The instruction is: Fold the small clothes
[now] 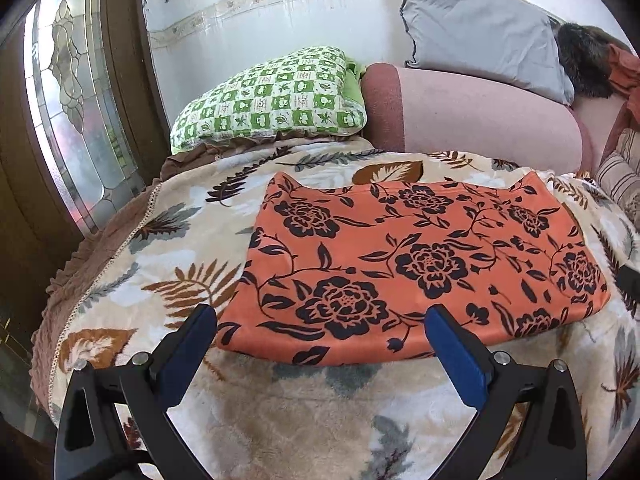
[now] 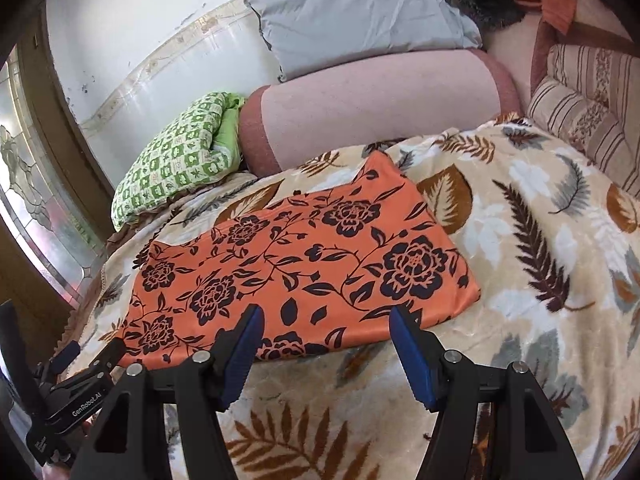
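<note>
Spreading both your left gripper (image 1: 320, 322) and right gripper (image 2: 326, 322) wide, empty, you hover at the near edge of the orange floral garment (image 1: 424, 264), laid flat on the bed's leaf-print blanket (image 1: 168, 248) for folding.

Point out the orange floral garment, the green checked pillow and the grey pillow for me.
orange floral garment (image 1: 432, 260): left wrist view, middle of the cloth.
green checked pillow (image 1: 272, 100): left wrist view, centre of its top face.
grey pillow (image 2: 360, 20): right wrist view, middle of its front.
</note>
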Action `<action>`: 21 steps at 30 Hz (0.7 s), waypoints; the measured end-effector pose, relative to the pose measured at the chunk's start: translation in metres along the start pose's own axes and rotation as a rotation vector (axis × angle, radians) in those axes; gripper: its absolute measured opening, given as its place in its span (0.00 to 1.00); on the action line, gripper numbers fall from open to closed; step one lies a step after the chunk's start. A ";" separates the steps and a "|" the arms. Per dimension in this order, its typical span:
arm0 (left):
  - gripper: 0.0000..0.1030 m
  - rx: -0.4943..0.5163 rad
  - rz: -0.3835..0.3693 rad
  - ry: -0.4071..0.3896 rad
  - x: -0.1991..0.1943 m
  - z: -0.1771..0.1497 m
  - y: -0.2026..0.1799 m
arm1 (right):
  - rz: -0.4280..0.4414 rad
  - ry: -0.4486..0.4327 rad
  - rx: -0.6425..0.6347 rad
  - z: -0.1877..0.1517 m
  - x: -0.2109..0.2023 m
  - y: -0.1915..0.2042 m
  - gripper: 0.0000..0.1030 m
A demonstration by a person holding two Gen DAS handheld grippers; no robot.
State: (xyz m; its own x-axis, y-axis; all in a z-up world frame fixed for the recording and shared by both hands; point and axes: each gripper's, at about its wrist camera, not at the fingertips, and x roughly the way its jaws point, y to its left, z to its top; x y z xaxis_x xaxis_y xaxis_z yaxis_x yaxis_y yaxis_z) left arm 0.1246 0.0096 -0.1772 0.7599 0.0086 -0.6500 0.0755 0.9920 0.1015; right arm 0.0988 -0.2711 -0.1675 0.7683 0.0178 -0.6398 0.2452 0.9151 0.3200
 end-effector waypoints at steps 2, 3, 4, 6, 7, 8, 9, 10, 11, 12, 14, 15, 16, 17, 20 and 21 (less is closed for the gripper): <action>1.00 -0.006 -0.006 -0.002 0.000 0.001 -0.001 | -0.002 0.002 -0.010 0.000 0.003 0.000 0.67; 1.00 -0.006 -0.008 -0.003 0.001 0.002 -0.001 | -0.007 0.002 -0.018 -0.001 0.005 0.001 0.67; 1.00 -0.005 -0.008 -0.003 0.002 0.003 -0.002 | -0.011 0.004 -0.023 -0.001 0.006 0.001 0.67; 1.00 -0.002 -0.005 0.002 0.004 0.004 -0.003 | -0.011 0.016 -0.026 -0.001 0.010 0.000 0.67; 1.00 -0.001 -0.007 0.005 0.005 0.004 -0.003 | -0.010 0.019 -0.024 -0.001 0.012 -0.001 0.67; 1.00 0.000 -0.009 0.011 0.007 0.004 -0.004 | -0.010 0.021 -0.023 -0.001 0.013 -0.002 0.67; 1.00 0.001 -0.010 0.016 0.009 0.004 -0.004 | -0.013 0.023 -0.021 0.000 0.014 -0.004 0.67; 1.00 0.001 -0.011 0.021 0.010 0.004 -0.005 | -0.015 0.026 -0.019 0.000 0.015 -0.006 0.67; 1.00 0.001 -0.011 0.026 0.011 0.004 -0.005 | -0.014 0.030 -0.014 0.001 0.017 -0.007 0.67; 1.00 0.001 -0.014 0.029 0.012 0.004 -0.006 | -0.012 0.037 -0.011 0.001 0.018 -0.009 0.67; 1.00 0.000 -0.018 0.036 0.013 0.004 -0.006 | -0.008 0.049 0.006 0.002 0.021 -0.013 0.67; 1.00 -0.001 -0.021 0.041 0.014 0.004 -0.006 | -0.007 0.058 0.017 0.002 0.023 -0.016 0.67; 1.00 -0.002 -0.025 0.049 0.016 0.003 -0.006 | -0.006 0.067 0.029 0.002 0.025 -0.020 0.67; 1.00 -0.002 -0.029 0.060 0.019 0.003 -0.006 | -0.002 0.074 0.043 0.002 0.027 -0.023 0.67; 1.00 -0.005 -0.050 0.110 0.031 0.001 -0.005 | 0.013 0.098 0.097 0.003 0.033 -0.036 0.67; 1.00 -0.018 -0.073 0.148 0.038 -0.001 -0.004 | 0.017 0.109 0.120 0.003 0.036 -0.041 0.67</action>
State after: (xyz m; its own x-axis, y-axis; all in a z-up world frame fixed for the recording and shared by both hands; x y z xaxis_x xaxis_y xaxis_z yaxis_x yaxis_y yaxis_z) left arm 0.1528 0.0062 -0.2035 0.6495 -0.0460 -0.7590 0.1145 0.9927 0.0378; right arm 0.1181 -0.3095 -0.2020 0.7056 0.0827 -0.7038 0.3069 0.8596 0.4087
